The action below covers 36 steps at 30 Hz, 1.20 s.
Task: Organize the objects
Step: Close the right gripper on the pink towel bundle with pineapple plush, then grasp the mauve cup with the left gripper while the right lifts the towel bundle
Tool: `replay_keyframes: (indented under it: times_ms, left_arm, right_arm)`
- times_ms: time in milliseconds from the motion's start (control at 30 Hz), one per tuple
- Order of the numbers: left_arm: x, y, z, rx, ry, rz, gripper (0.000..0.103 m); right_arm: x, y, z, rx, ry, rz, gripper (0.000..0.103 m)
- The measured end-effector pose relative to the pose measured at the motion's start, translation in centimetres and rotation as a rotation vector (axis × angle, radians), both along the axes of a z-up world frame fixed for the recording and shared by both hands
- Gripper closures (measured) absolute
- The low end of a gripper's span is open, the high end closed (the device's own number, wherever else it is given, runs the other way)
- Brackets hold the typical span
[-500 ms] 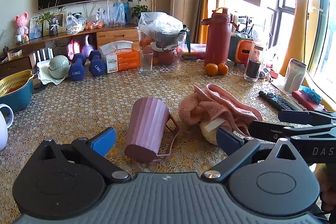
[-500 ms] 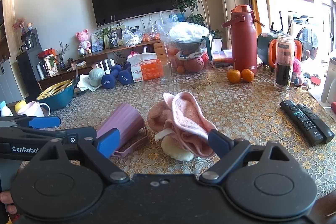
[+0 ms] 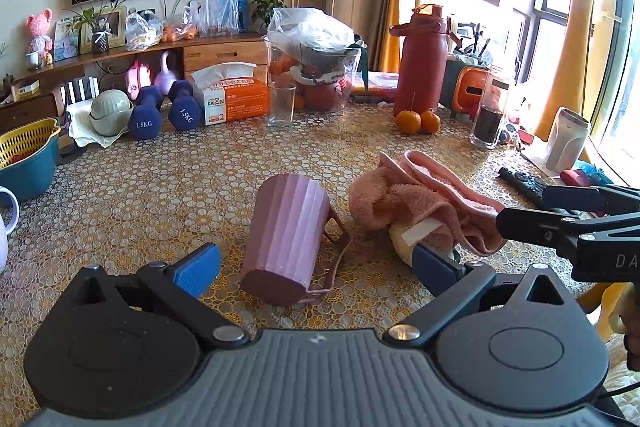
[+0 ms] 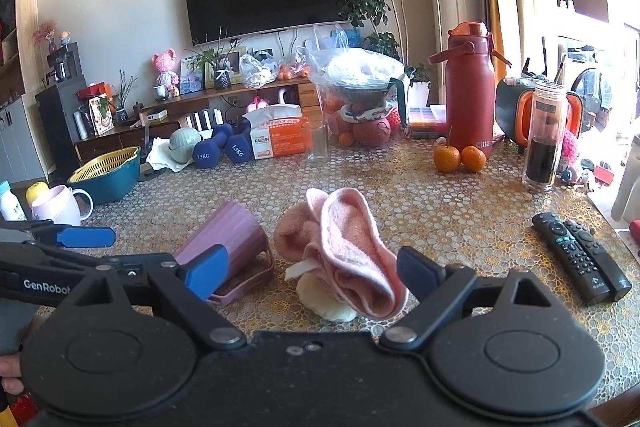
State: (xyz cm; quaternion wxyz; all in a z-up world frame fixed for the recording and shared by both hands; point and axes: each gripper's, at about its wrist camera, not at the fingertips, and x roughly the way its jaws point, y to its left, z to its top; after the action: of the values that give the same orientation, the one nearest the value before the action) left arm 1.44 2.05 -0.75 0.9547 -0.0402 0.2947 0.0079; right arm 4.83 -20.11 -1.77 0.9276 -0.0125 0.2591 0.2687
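A mauve ribbed cup [image 3: 286, 237] lies on its side on the patterned table, its base toward me, right between the spread fingers of my left gripper [image 3: 316, 267], which is open and empty. The cup also shows in the right wrist view [image 4: 228, 247]. A crumpled pink towel [image 4: 348, 247] lies to its right over a pale yellow cloth [image 4: 324, 301]. My right gripper [image 4: 312, 273] is open and empty, its fingers on either side of the towel's near end. The towel shows in the left wrist view [image 3: 416, 199] too.
Two black remotes [image 4: 580, 259] lie at the right. Two oranges [image 4: 460, 159], a red flask [image 4: 470, 91], a dark jar [image 4: 544, 139], a clear glass [image 3: 280, 103], a tissue box [image 3: 232, 95], blue dumbbells [image 3: 164, 111] and a teal basin [image 3: 26, 163] ring the table.
My left gripper has moved slightly forward toward the cup. The right gripper has barely moved. Nothing was picked up.
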Motion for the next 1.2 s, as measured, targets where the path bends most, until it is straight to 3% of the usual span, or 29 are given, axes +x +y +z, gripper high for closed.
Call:
replay_keyframes:
  times_ms: [367, 633, 700, 800, 967, 1200]
  left_arm:
    - [3.7, 2.2, -2.7, -0.008, 0.094, 0.030, 0.000]
    - [5.9, 3.1, -3.3, 0.001, 0.125, 0.037, 0.000]
    - [6.2, 3.1, -3.5, 0.012, 0.131, 0.032, 0.000]
    - [6.6, 3.1, -3.8, 0.021, 0.142, 0.026, 0.000]
    - [7.2, 3.0, -4.2, 0.026, 0.154, 0.017, 0.000]
    - [7.3, 2.9, -4.7, 0.043, 0.167, 0.002, 0.000]
  right_arm:
    - [5.3, 2.0, -3.2, -0.153, 0.053, 0.048, 0.012]
    - [6.9, 4.6, -5.6, -0.262, 0.069, 0.128, 0.012]
    - [6.6, 5.4, -6.1, -0.318, 0.045, 0.174, 0.012]
    - [5.4, 6.0, -6.1, -0.436, -0.065, 0.193, 0.012]
    - [4.5, 6.3, -5.0, -0.517, -0.164, 0.248, 0.012]
    - [4.3, 8.2, -7.4, -0.615, -0.143, 0.344, 0.012]
